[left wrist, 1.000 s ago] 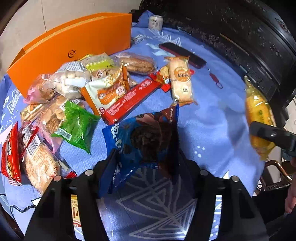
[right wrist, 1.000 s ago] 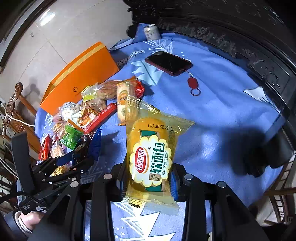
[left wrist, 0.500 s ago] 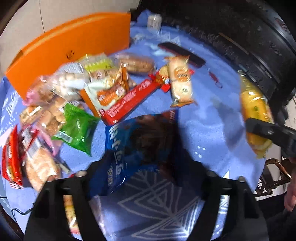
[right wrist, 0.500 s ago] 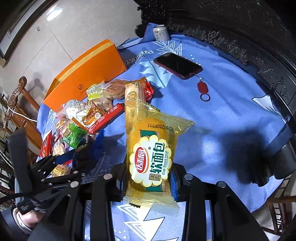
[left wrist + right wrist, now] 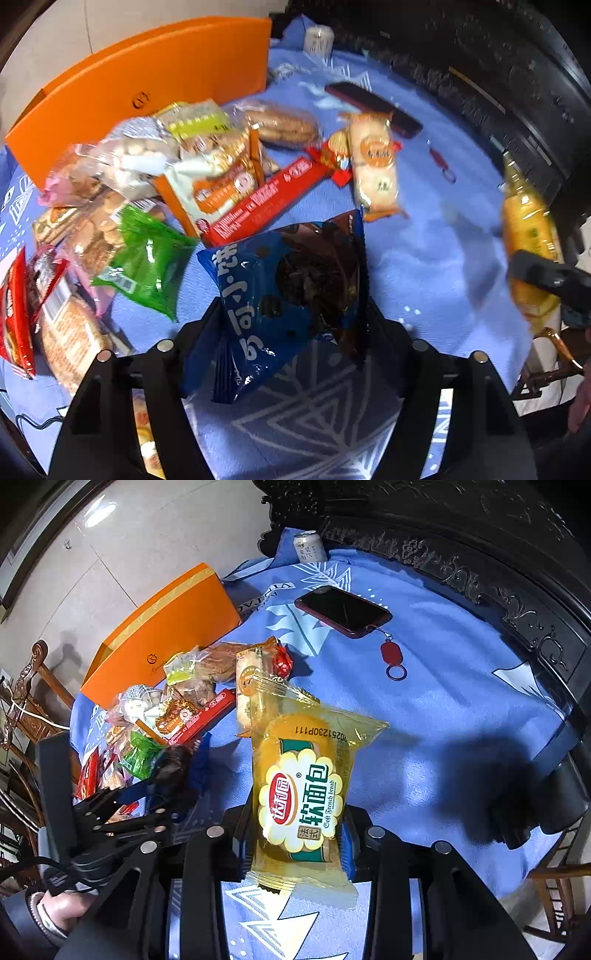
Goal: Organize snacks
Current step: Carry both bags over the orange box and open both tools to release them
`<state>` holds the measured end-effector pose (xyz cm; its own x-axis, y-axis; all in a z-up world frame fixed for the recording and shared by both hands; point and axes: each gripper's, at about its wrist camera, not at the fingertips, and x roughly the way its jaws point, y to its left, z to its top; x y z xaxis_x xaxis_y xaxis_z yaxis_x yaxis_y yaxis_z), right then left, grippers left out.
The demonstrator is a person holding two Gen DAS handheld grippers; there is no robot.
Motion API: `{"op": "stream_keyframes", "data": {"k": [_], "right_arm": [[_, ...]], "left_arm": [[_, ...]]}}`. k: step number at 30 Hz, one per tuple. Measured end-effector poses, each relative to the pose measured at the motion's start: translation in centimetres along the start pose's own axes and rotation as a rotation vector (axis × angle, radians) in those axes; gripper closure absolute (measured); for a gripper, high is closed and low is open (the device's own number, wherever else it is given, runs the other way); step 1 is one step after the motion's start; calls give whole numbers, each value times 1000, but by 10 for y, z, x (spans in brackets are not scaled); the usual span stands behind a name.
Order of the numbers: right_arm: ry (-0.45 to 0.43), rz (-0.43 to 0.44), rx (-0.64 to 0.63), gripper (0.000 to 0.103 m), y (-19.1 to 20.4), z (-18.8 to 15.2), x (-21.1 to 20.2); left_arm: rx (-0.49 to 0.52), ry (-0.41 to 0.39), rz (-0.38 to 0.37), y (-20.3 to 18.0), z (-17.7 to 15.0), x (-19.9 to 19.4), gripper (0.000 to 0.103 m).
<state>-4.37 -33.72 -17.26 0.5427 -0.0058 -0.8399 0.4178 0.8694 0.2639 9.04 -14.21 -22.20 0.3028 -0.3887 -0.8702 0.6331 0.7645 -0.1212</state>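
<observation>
My left gripper (image 5: pixel 295 332) is shut on a blue chocolate snack packet (image 5: pixel 288 291) and holds it above the blue cloth. My right gripper (image 5: pixel 295 827) is shut on a yellow soft bread packet (image 5: pixel 303 786), held upright above the cloth; this packet also shows in the left wrist view (image 5: pixel 532 236) at the far right. A pile of snacks lies ahead: a red bar (image 5: pixel 266 199), a green packet (image 5: pixel 147 258), an orange-white packet (image 5: pixel 214 184) and a cracker packet (image 5: pixel 375 162). The left gripper shows in the right wrist view (image 5: pixel 147 794) at the left.
An orange box (image 5: pixel 147 92) stands behind the snack pile. A phone (image 5: pixel 341 611) with a red key tag (image 5: pixel 391 653) and a can (image 5: pixel 310 546) lie on the far cloth. A dark carved furniture edge (image 5: pixel 480 572) borders the right. Wooden chairs (image 5: pixel 29 686) stand at the left.
Both grippers have risen a little with their packets held. The blue packet has tilted slightly. The snack pile has not moved.
</observation>
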Motion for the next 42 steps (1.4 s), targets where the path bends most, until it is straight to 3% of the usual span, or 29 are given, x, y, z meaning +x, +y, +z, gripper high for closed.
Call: {"op": "stream_keyframes", "data": {"k": [5, 11, 17, 23, 30, 38, 40, 41, 42], "right_arm": [[-17, 2, -16, 67, 5, 4, -4], [-73, 26, -96, 67, 28, 21, -13], [-131, 112, -194, 67, 67, 65, -15], [-208, 216, -295, 67, 122, 131, -15], [-268, 266, -392, 67, 181, 214, 10], [-246, 253, -402, 66, 215, 272, 58], [-228, 260, -416, 63, 224, 283, 71], [-217, 260, -420, 42, 227, 287, 76], [-211, 245, -421, 27, 230, 291, 79]], "left_arm": [[-15, -95, -16, 5, 6, -43, 33], [-39, -232, 20, 22, 21, -102, 33], [-100, -340, 109, 60, 48, -147, 33], [-143, -425, 210, 106, 88, -177, 33], [-208, -434, 265, 161, 153, -170, 33], [-194, -396, 293, 198, 223, -131, 32], [-190, -380, 309, 206, 238, -120, 28], [-194, -371, 321, 207, 242, -118, 15], [-206, -367, 337, 209, 246, -117, 4]]}}
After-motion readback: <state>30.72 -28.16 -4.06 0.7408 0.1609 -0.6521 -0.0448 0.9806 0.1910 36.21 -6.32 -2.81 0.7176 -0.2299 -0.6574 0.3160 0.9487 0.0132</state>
